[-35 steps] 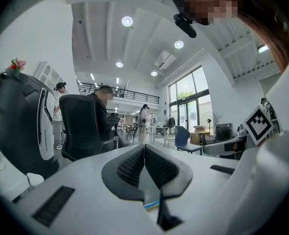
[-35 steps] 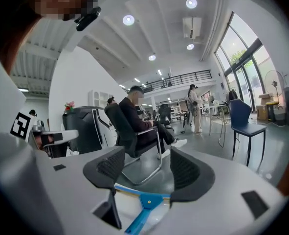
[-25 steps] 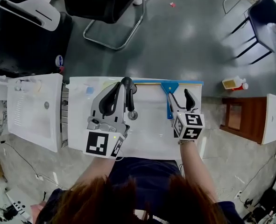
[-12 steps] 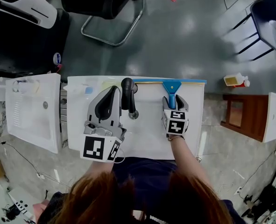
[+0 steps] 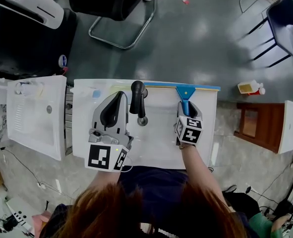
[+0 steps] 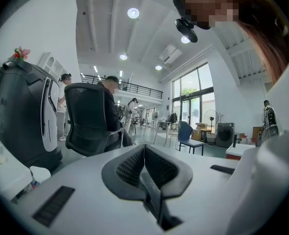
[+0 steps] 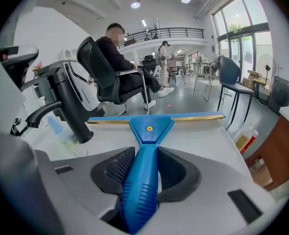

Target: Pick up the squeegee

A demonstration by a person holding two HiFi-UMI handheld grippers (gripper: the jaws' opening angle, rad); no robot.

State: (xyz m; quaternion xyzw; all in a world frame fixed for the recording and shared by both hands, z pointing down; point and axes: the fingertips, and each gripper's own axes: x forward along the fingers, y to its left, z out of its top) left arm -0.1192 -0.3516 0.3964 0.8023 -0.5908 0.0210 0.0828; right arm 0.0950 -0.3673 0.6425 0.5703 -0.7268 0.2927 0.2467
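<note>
Over white sink (image 5: 156,145), right tool (image 7: 143,169) just closed onto squeegee handle (image 7: 140,192), left tool (image 6: 144,161) clenched empty.

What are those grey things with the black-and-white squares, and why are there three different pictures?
There is no robot here. A person holds a pair of tongs in each hand, and the cubes with squares are part of those tongs. One picture comes from a camera on the person's head, looking down. The other two come from cameras that ride on each pair of tongs and look along the jaws. Below the person is a white sink with a black tap. A blue squeegee lies on it. The right tongs have just been closing, and their jaws now squeeze the squeegee's blue handle. It is not yet lifted. The left tongs are shut with nothing in them.
</note>
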